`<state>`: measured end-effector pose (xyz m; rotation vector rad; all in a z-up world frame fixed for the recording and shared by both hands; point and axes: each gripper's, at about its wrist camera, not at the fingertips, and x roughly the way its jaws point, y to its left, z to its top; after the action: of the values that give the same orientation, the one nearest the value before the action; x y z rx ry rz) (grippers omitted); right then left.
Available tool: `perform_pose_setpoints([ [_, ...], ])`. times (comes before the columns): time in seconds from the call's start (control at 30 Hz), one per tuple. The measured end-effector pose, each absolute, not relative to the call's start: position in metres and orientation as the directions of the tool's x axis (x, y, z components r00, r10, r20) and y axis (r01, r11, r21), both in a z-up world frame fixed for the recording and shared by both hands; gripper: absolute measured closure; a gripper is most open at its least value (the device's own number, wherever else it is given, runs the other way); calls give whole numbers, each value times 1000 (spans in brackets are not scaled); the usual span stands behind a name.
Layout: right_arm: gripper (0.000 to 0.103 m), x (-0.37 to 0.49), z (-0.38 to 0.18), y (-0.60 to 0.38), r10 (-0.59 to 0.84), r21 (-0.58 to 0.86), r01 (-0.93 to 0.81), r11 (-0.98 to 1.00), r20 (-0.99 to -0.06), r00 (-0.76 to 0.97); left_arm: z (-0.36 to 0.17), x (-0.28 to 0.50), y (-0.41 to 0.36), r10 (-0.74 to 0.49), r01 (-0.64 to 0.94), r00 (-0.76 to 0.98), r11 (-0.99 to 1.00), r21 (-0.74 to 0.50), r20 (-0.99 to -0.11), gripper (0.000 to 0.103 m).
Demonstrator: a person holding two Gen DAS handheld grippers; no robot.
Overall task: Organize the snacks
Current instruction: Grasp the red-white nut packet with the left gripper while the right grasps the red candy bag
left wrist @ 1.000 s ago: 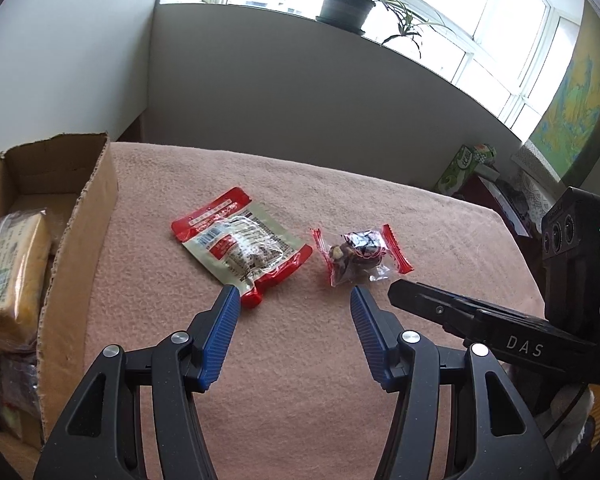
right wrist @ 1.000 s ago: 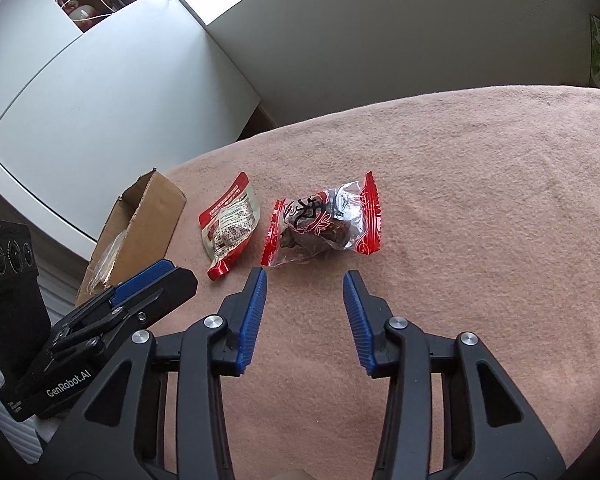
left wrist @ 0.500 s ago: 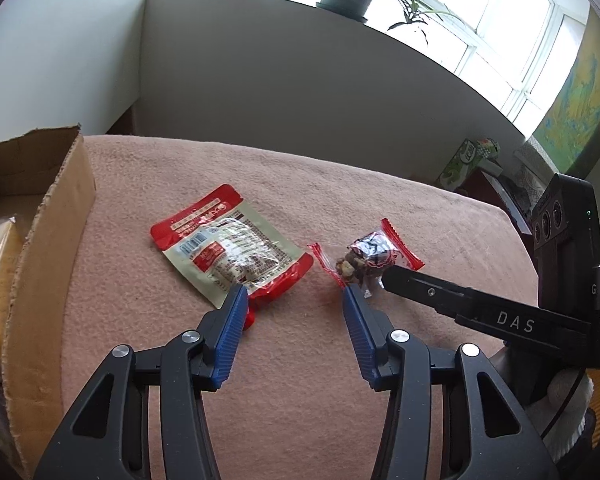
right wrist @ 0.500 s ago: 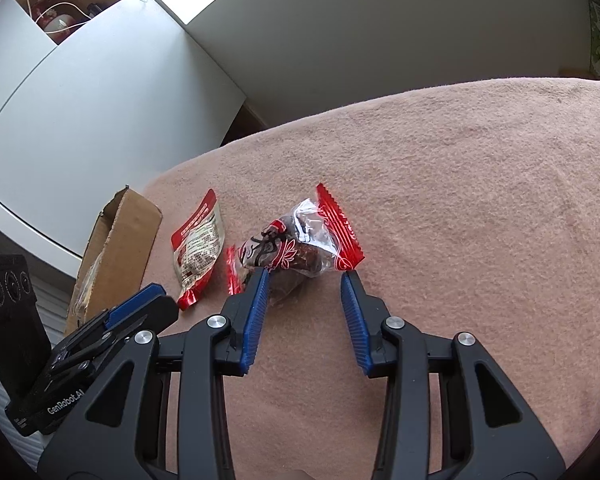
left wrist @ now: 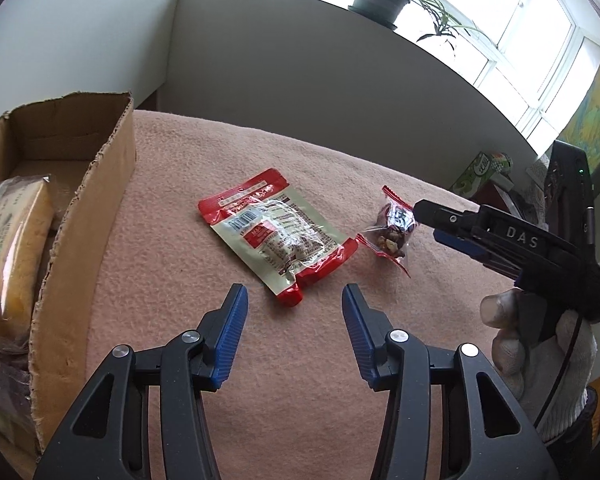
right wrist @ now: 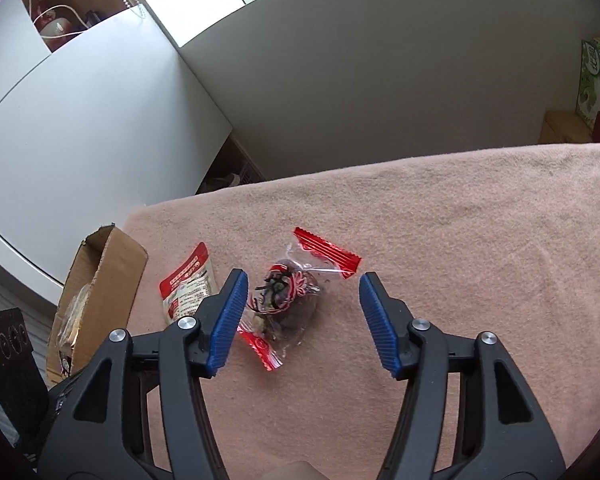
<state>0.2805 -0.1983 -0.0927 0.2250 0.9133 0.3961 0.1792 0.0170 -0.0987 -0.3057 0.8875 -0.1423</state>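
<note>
A cardboard box (left wrist: 84,208) holding wrapped snacks stands at the left edge of the pink surface (left wrist: 188,240). The left gripper (left wrist: 292,320) hovers with jaws partly open and empty, short of the flat red-and-white packet (left wrist: 276,232). Right of it, the right gripper (right wrist: 302,316) has jaws opening around the small clear candy bag (right wrist: 288,296), its left pad touching or nearly touching the wrapper.

Your left wrist view looks steeply down along its claw (left wrist: 292,336) at the bench (left wrist: 180,240); your right view does likewise from the opposite side. Both share the clear candy packet (left wrist: 392,228) and cardboard box (right wrist: 100,280).
</note>
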Motion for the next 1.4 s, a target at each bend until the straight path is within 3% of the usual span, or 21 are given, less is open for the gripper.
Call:
perform_pose_setpoints([
  [0.27, 40, 304, -111, -179, 325, 254, -206, 945, -798, 508, -113, 205, 21, -247, -62, 598, 934, -352, -763, 55],
  [0.57, 37, 300, -105, -200, 259, 147, -246, 958, -810, 526, -111, 225, 21, -203, -93, 604, 942, -321, -771, 54],
  [0.77, 37, 299, -106, -222, 255, 154, -232, 961, -820, 513, -110, 239, 10, -175, -82, 607, 956, -280, -775, 54],
  [1.23, 37, 271, -98, -286, 161, 47, -223, 974, -836, 525, -112, 245, -60, -238, 179, 562, 970, -164, -792, 53],
  [1.4, 36, 262, -88, -302, 180, 91, -187, 978, -824, 537, -111, 238, -67, -299, 201, 539, 954, -224, -788, 53],
])
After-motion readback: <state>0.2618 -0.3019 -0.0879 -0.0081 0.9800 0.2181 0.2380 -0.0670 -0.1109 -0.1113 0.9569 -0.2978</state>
